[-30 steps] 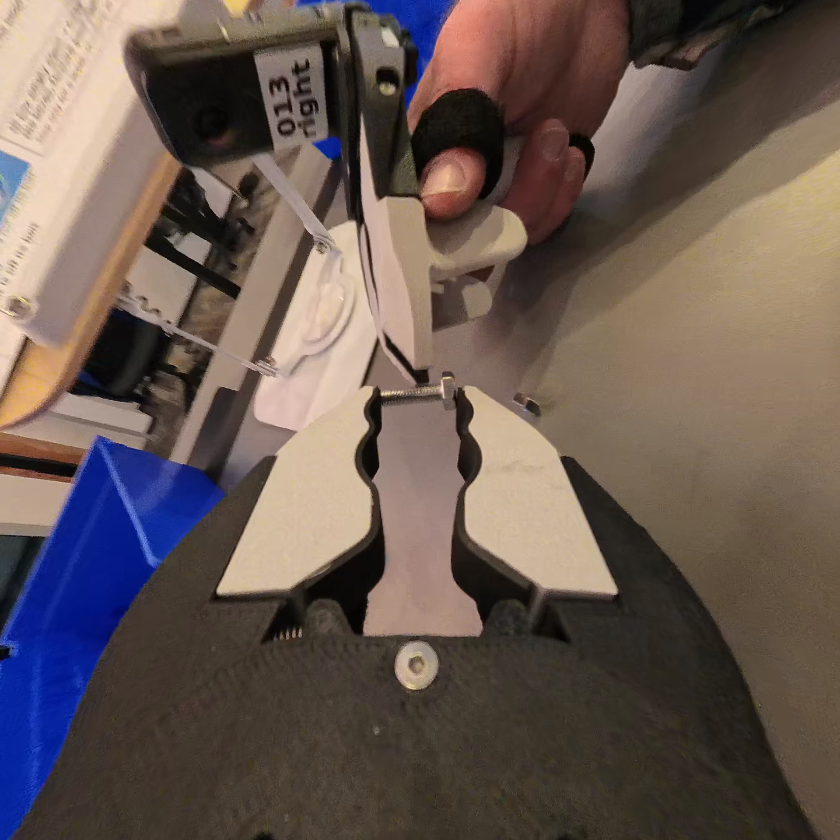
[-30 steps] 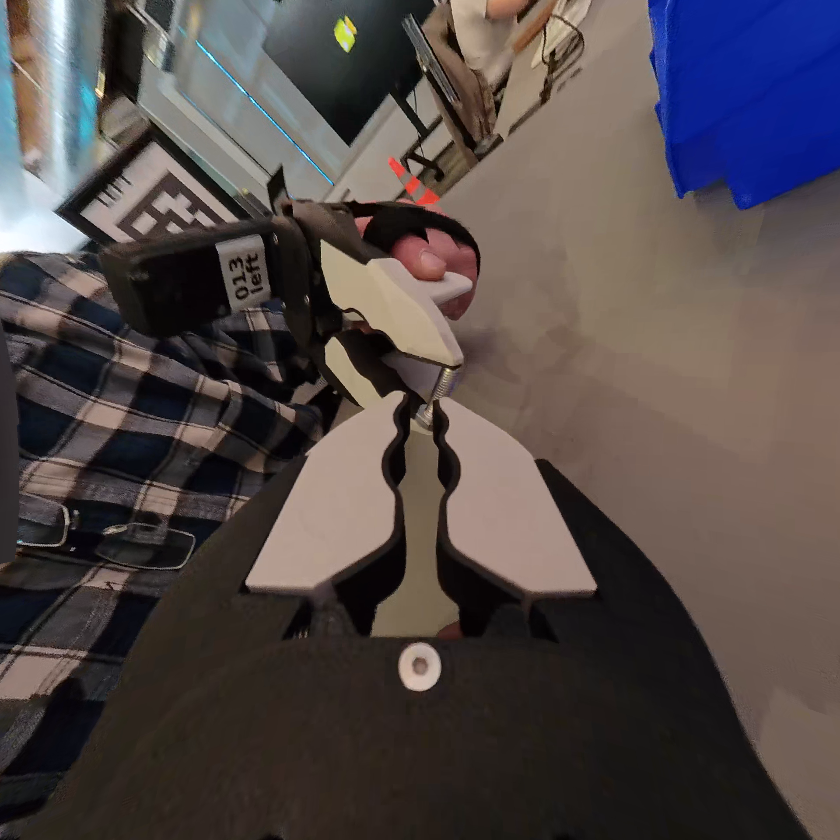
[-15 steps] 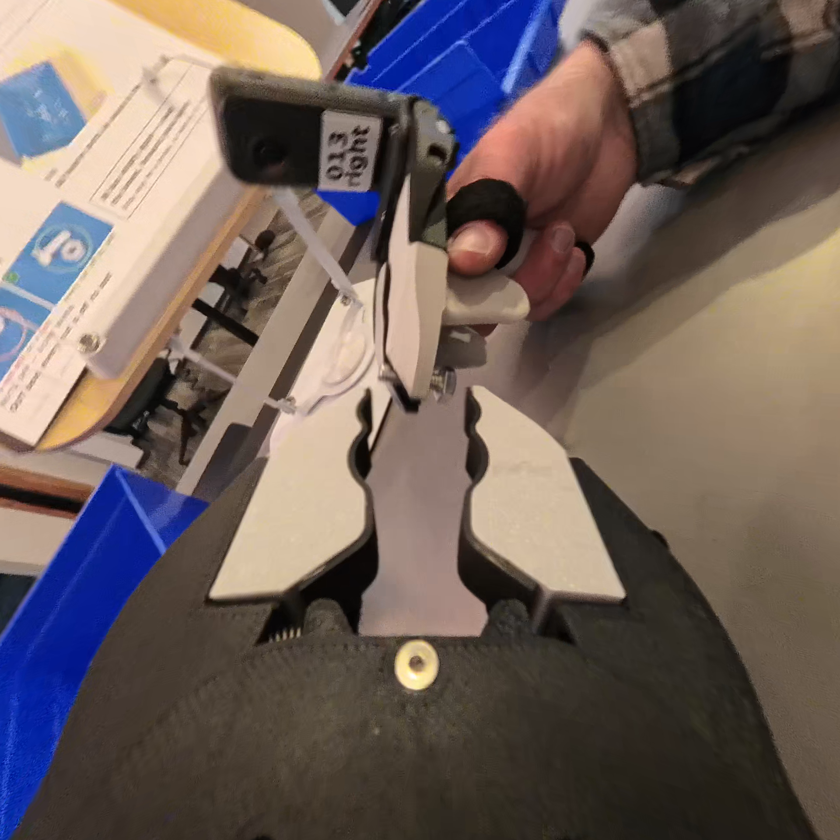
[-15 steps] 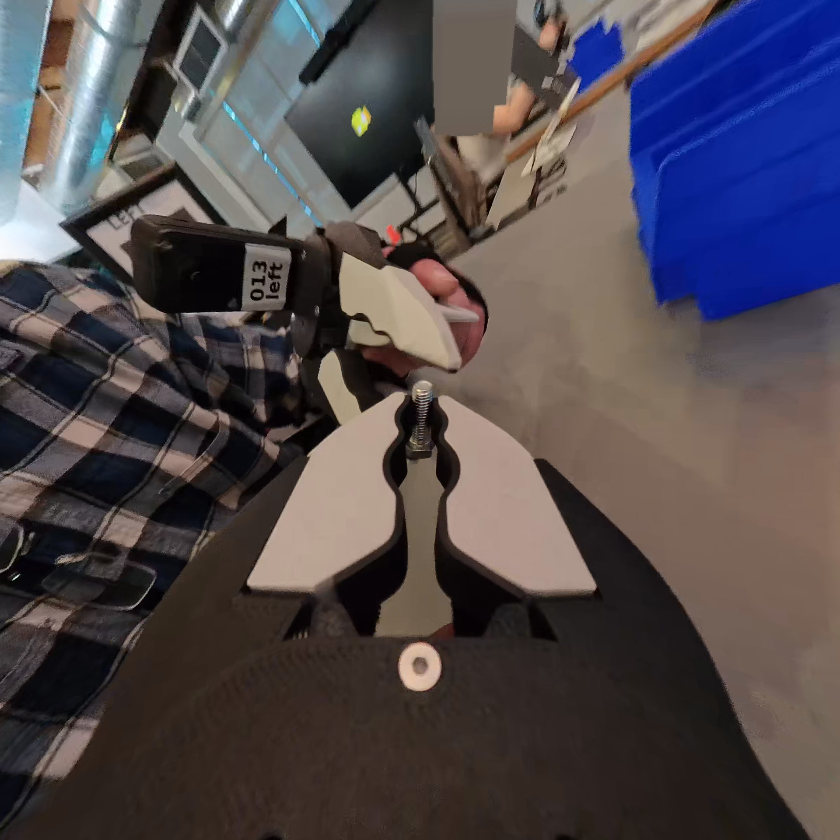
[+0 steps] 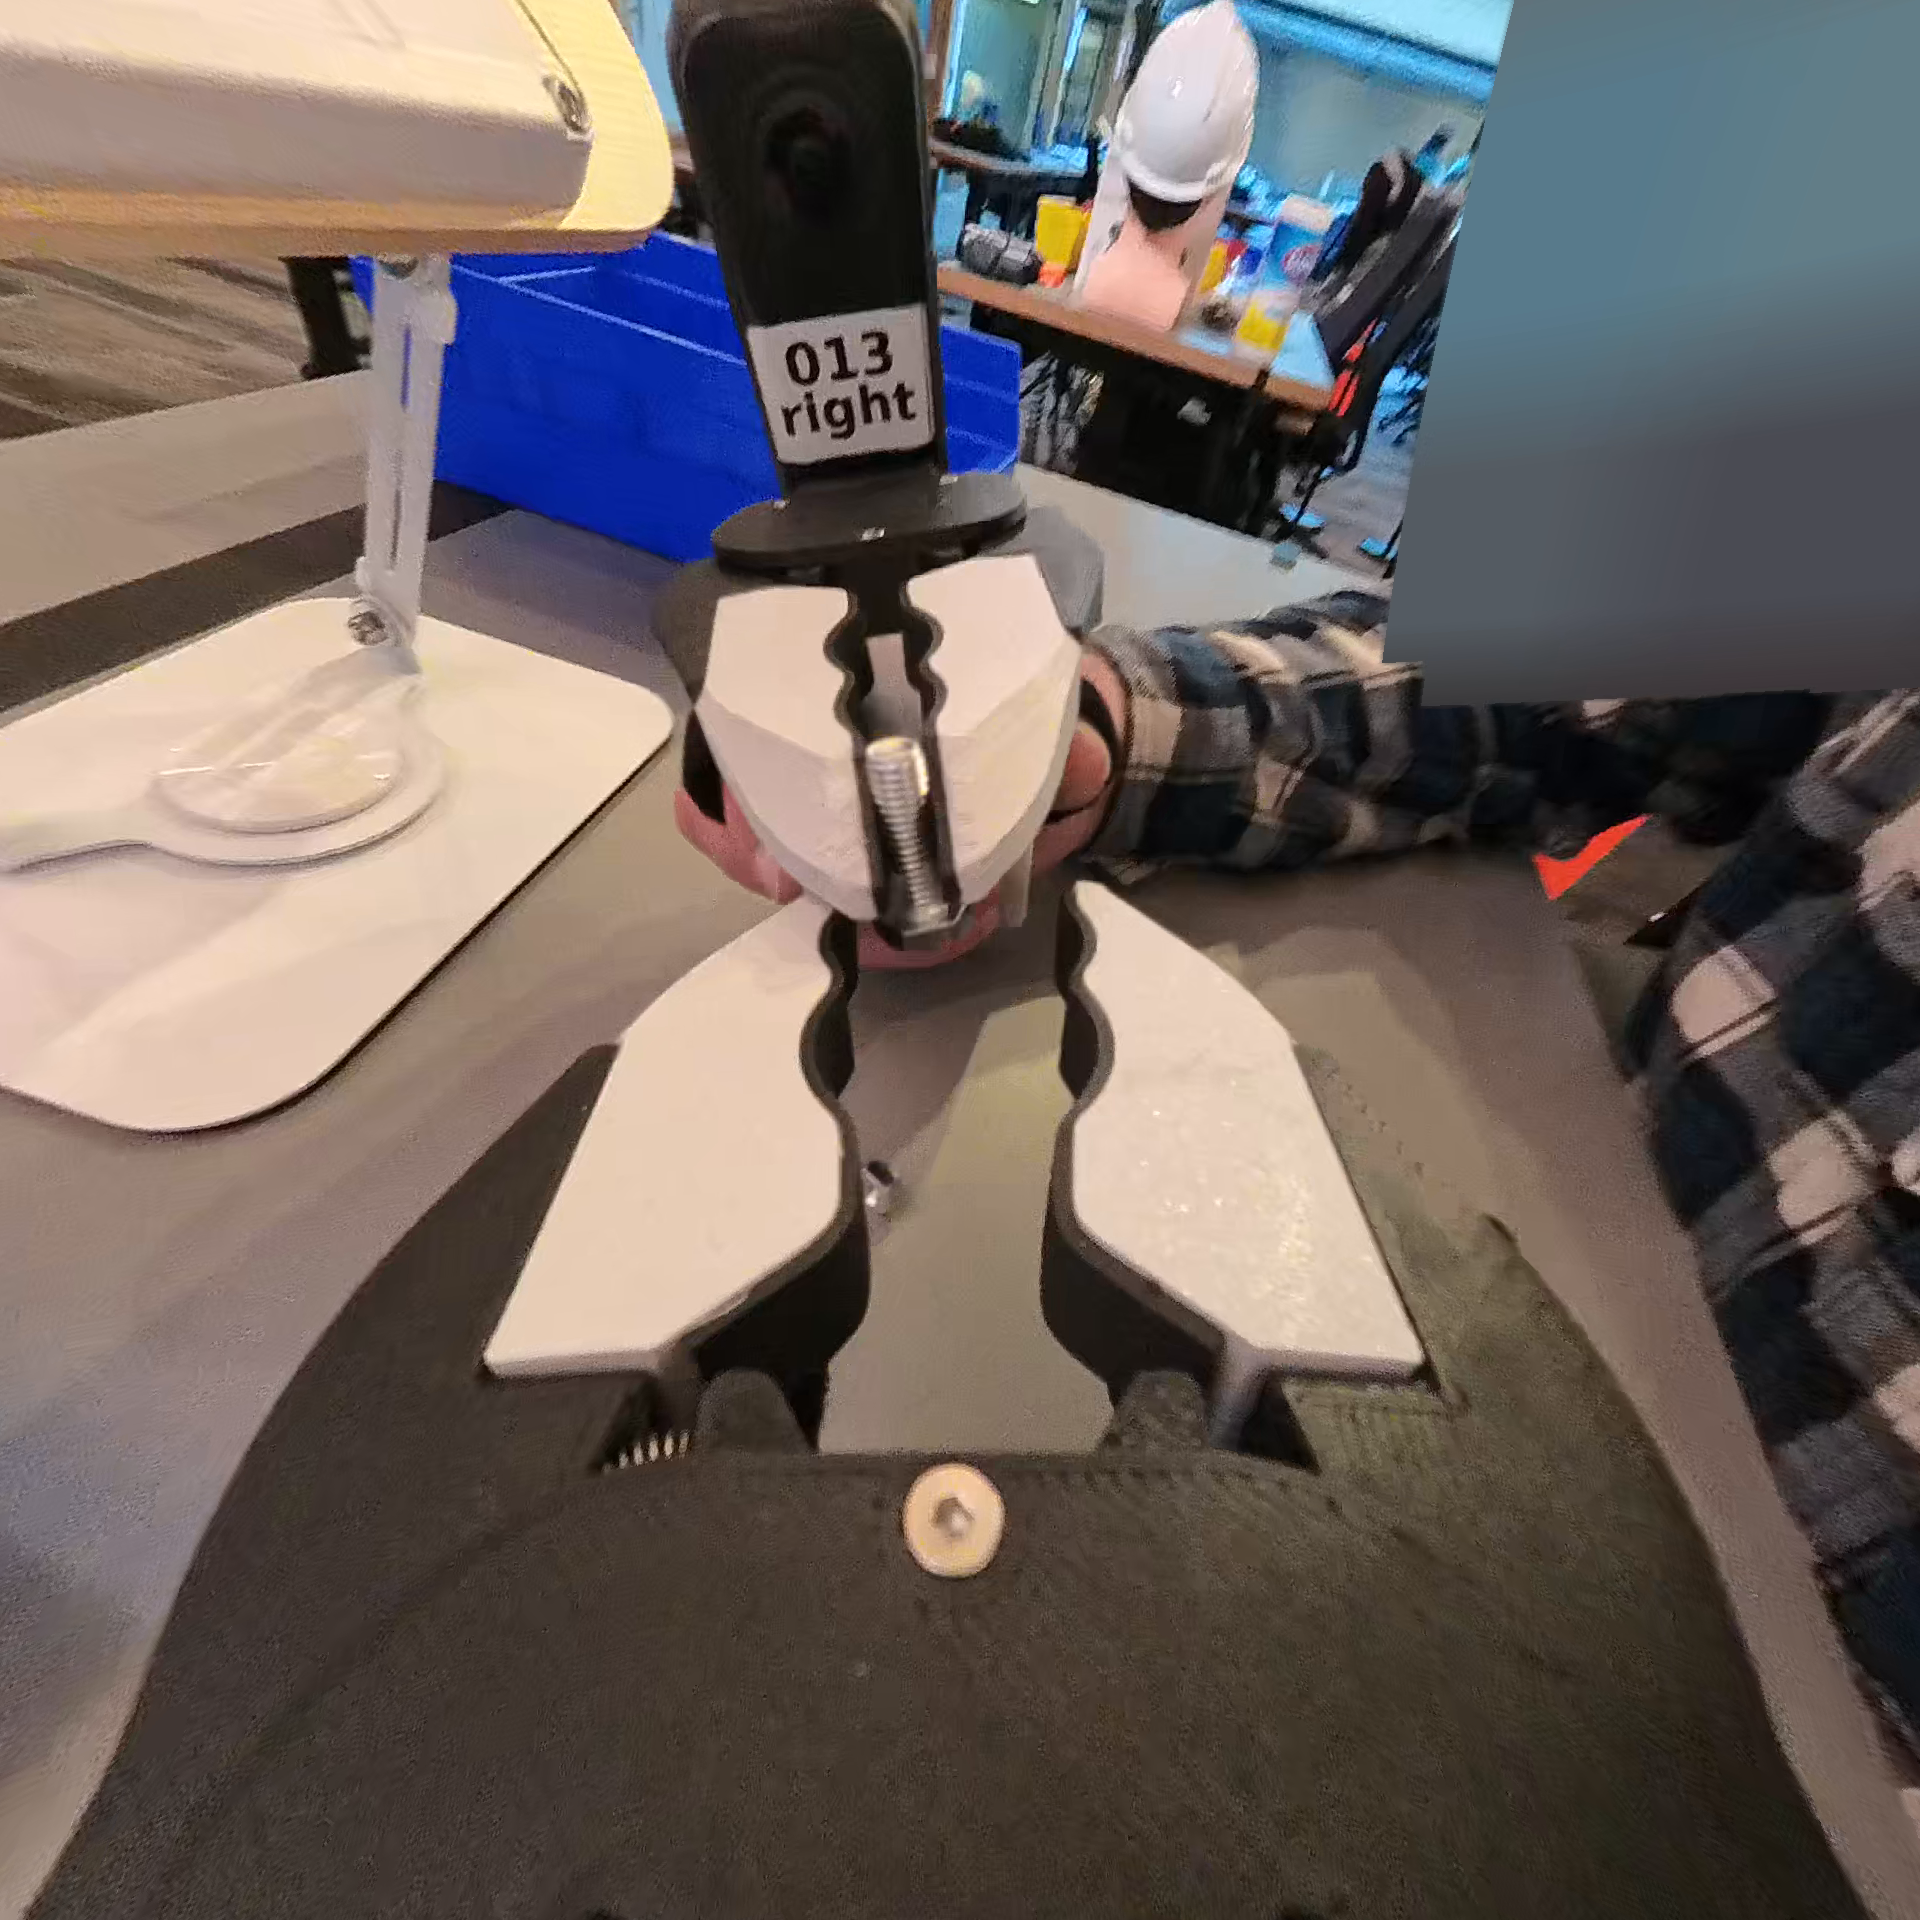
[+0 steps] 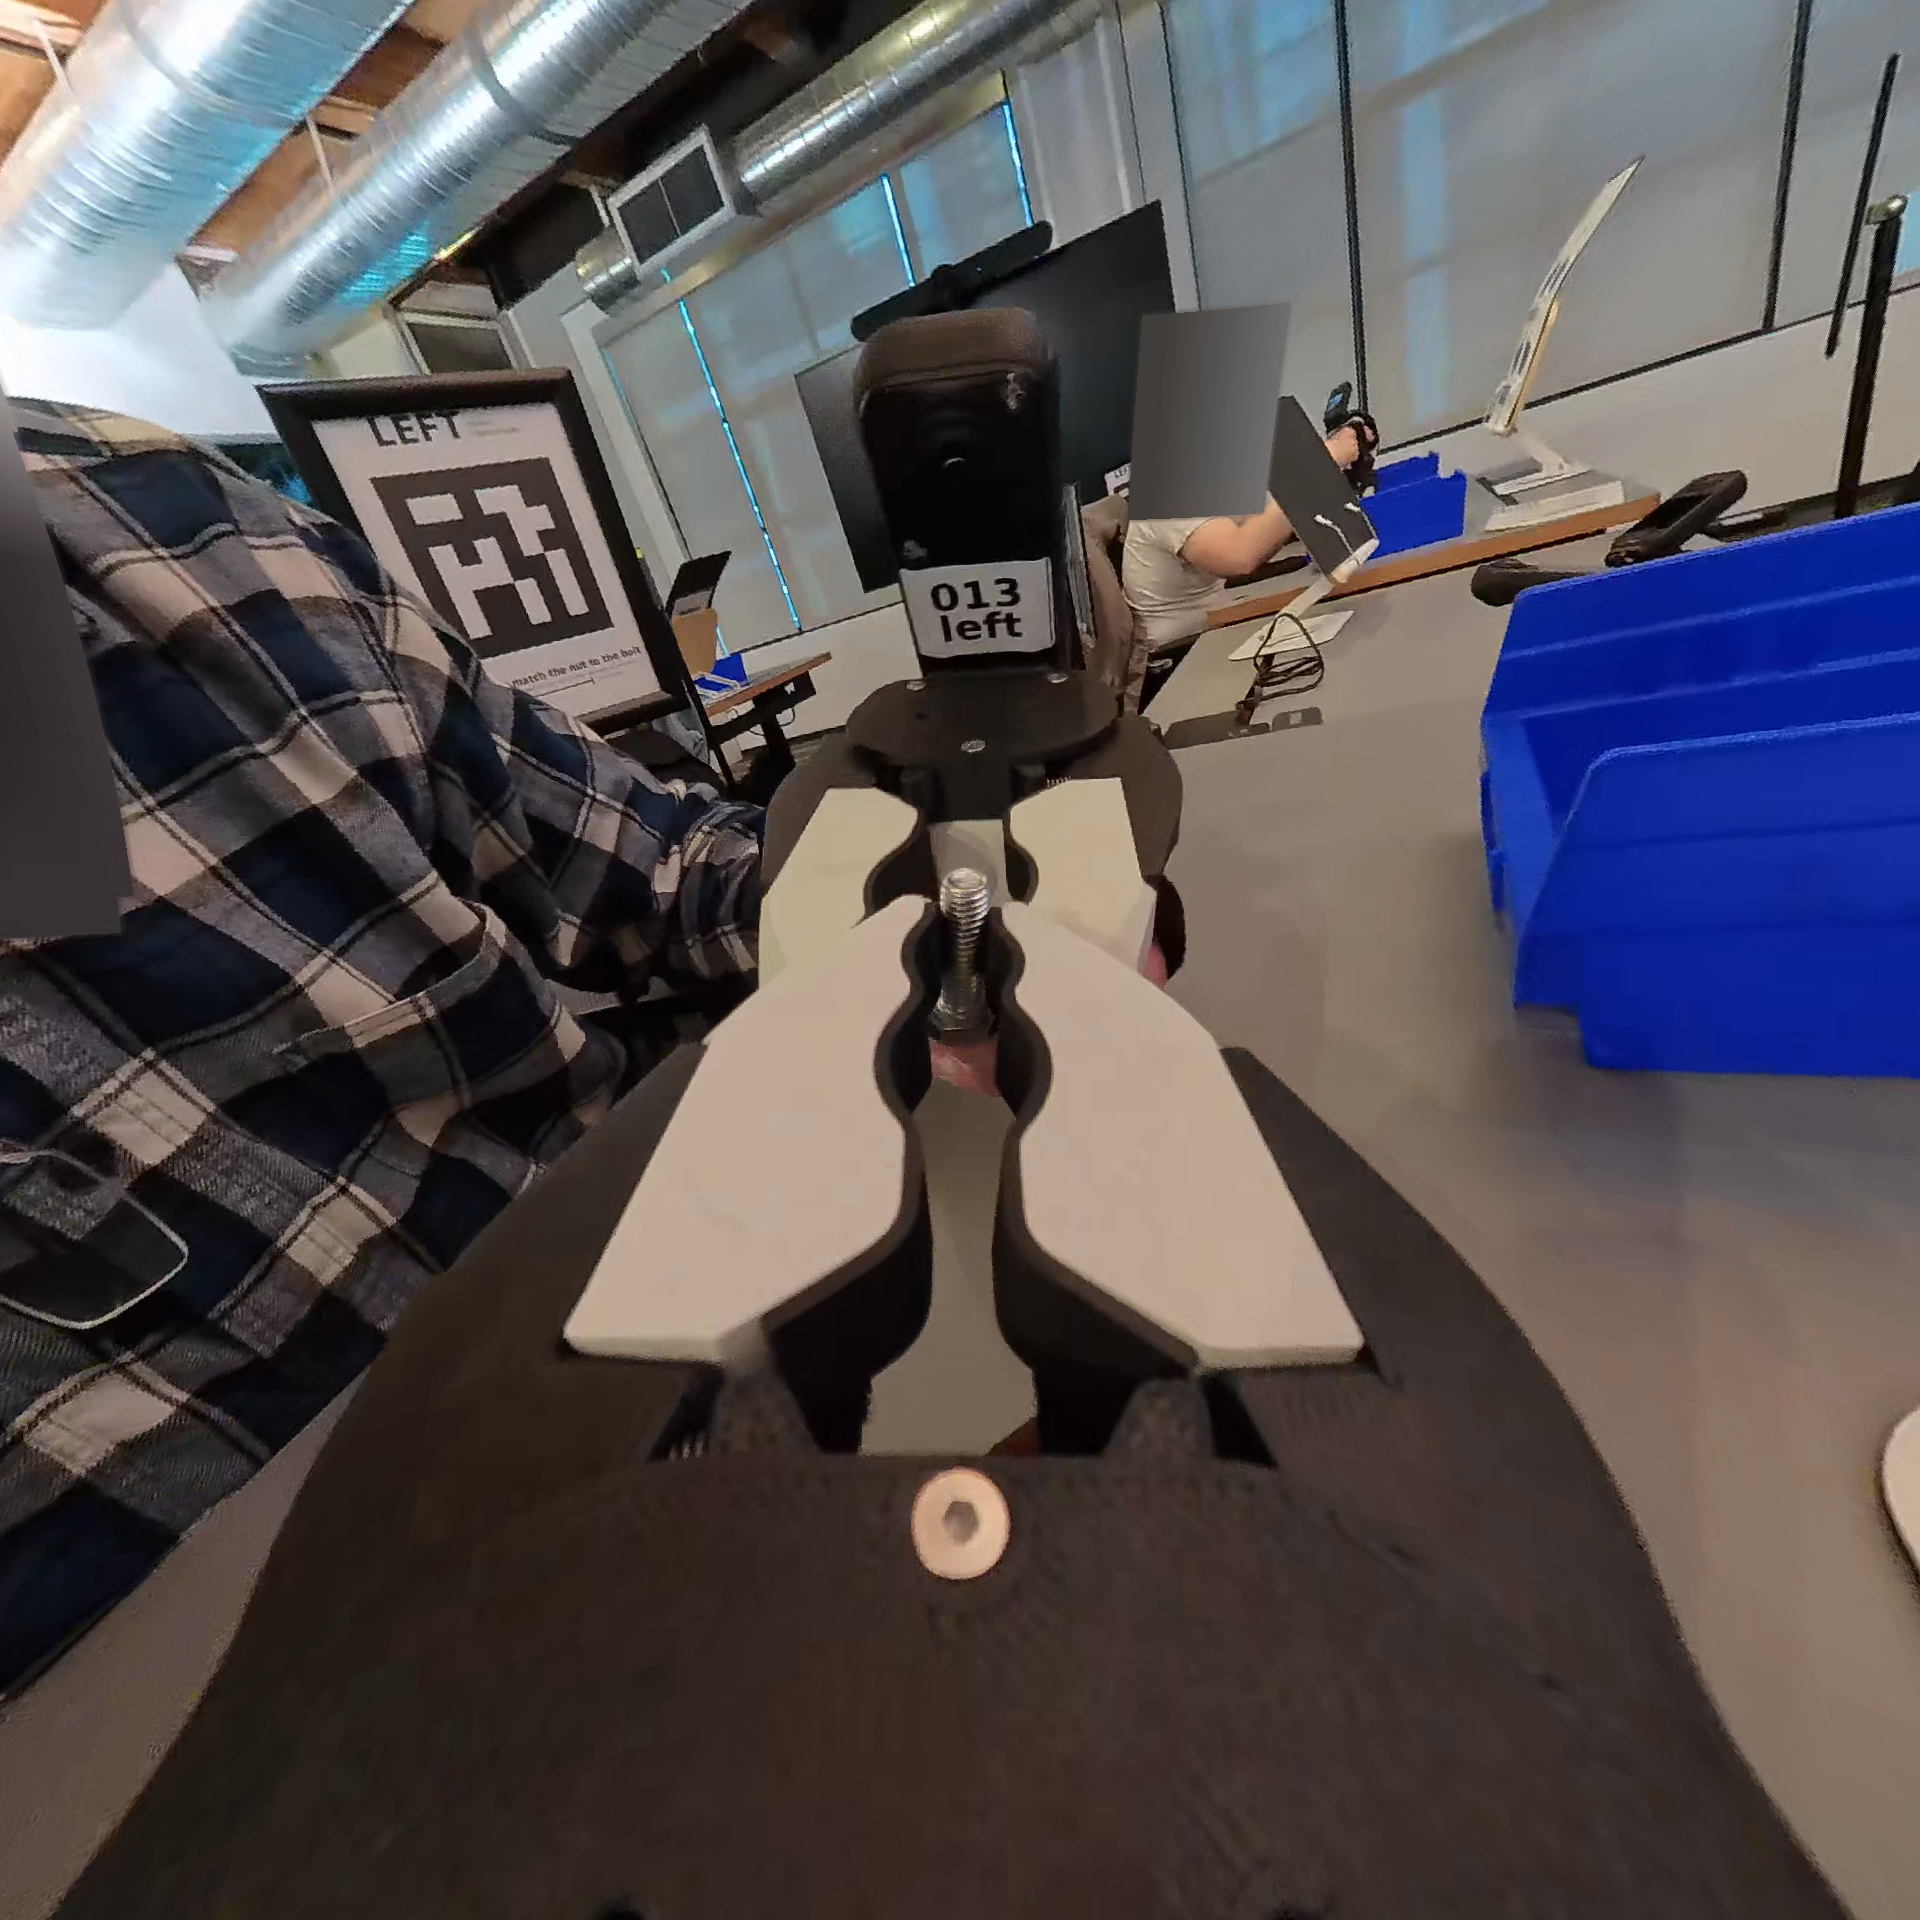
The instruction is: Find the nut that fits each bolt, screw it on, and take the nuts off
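Right gripper (image 6: 961,935) clamping silver bolt (image 6: 961,961) (upright), left gripper (image 5: 951,914) spread wide, bare

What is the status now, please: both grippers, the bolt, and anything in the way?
Right gripper shut on bolt. Left gripper open, empty, facing it. Small nut lying on table. Nothing in the way.

Bolt (image 6: 962,961) head hidden by fingers.
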The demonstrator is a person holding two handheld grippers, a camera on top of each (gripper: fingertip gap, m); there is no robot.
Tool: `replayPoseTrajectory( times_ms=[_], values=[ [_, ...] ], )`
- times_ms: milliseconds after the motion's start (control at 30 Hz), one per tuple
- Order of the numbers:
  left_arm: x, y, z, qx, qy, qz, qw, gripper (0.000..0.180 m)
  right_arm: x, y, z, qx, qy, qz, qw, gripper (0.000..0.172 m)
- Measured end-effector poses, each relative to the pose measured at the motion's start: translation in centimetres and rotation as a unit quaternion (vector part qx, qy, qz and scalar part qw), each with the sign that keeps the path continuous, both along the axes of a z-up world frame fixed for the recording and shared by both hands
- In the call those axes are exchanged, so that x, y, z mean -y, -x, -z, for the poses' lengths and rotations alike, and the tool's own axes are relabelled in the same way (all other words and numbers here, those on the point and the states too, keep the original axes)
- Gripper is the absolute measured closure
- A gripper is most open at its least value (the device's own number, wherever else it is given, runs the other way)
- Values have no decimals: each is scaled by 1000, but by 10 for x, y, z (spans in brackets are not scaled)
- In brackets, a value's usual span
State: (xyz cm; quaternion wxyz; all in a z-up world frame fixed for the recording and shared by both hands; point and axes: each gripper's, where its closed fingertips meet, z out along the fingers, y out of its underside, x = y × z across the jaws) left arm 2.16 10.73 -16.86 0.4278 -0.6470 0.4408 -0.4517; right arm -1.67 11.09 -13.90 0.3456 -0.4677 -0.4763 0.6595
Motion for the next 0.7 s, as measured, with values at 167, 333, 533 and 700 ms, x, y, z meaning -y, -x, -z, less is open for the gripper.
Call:
replayPoseTrajectory(
  times_ms=[167, 333, 533, 700],
  values=[
    [5, -1, -11, 45, 28, 26, 998, 153, 5, -2, -5, -23, -2, -13, 1000, 164],
    [7, -1, -13, 62, 35, 37, 997, 165, 12, -3, -8, -40, -6, -27, 999, 164],
    [8, -1, -15, 62, 19, 40, 997, 166, 13, -4, -11, -49, -5, -27, 998, 164],
    [5, 12, -11, 29, -14, 38, 999, 166, 3, -12, -16, -16, -22, -6, 1000, 143]
  ],
)
